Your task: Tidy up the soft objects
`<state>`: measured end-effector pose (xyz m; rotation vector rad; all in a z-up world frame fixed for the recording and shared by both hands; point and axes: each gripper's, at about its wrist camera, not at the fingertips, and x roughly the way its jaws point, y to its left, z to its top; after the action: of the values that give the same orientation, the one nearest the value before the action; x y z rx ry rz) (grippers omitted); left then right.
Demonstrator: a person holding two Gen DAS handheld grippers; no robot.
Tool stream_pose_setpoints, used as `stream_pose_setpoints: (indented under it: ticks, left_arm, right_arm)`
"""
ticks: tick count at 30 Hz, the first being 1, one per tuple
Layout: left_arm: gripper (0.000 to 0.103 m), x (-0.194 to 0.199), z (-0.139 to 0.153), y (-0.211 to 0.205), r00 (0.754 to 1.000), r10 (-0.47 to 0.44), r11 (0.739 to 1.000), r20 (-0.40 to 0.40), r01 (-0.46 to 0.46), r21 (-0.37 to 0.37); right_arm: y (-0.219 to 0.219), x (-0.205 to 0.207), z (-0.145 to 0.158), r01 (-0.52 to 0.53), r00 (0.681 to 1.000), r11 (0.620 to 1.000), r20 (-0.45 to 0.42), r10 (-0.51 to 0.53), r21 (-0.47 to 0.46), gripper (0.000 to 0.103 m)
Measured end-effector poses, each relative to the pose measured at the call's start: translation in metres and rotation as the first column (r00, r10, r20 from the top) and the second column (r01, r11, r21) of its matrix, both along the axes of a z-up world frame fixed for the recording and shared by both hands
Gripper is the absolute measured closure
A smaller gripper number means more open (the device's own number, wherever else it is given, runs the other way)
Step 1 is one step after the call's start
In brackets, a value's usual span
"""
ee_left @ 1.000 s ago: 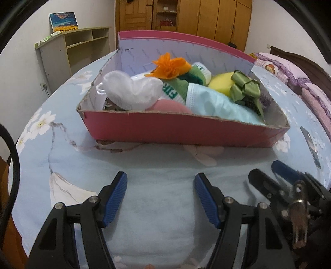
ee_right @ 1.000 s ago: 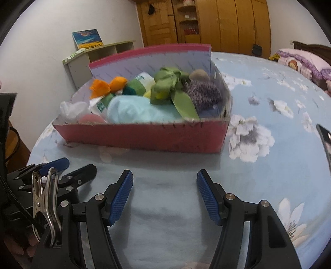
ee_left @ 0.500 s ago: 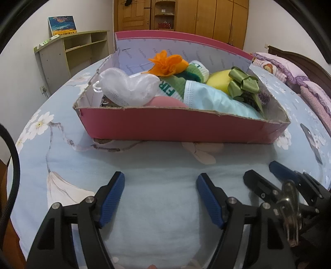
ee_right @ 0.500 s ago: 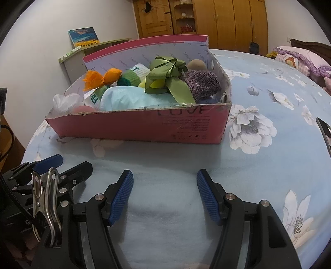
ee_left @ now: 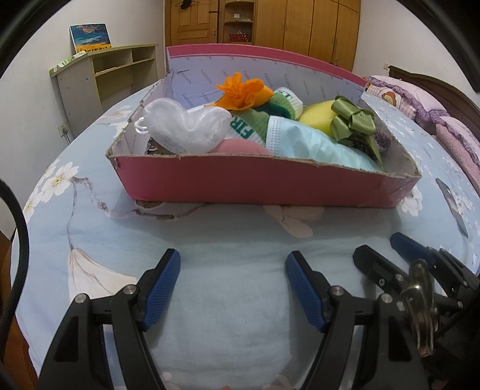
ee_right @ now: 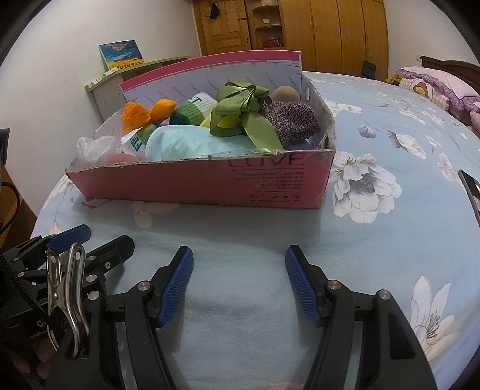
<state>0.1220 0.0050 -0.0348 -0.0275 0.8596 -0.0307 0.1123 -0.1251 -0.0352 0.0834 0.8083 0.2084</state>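
The soft things, among them a white pouf (ee_left: 183, 129), an orange flower (ee_left: 241, 91), a blue mask (ee_right: 192, 145), a green bow (ee_right: 240, 102) and a purple sock (ee_right: 289, 120), all lie inside the pink box (ee_left: 255, 186) toward the far edge of the bed (ee_right: 390, 216). Nothing soft shows loose on the cover, so the sorting looks done or nearly so. The left gripper (ee_left: 232, 288) and right gripper (ee_right: 238, 285) hover side by side over the near edge, jaws wide apart and empty.

A painting (ee_left: 90, 37) leans atop a shelf unit (ee_left: 102, 75) beside wooden wardrobes (ee_left: 306, 27).

A home bedroom: pillows (ee_left: 420, 99), wooden wardrobe (ee_right: 339, 27), floral bedsheet (ee_right: 390, 144).
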Motion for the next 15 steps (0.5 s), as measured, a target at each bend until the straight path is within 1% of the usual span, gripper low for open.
stream_pose_setpoints:
  ticks: [6,15]
  left_arm:
    - [0.026,-0.0005,0.0,-0.0006,1.0,0.002,1.0,-0.003,-0.002,0.008]
    - [0.025,-0.001,-0.0009,0.0008,1.0,0.002,1.0,-0.002,-0.002,-0.002]
  right_arm:
    - [0.0,0.0,-0.0001,0.0,1.0,1.0,0.0,0.0,0.0,0.037]
    - [-0.0009,0.0003,-0.0001,0.0,1.0,1.0,0.0,0.0,0.004,0.037]
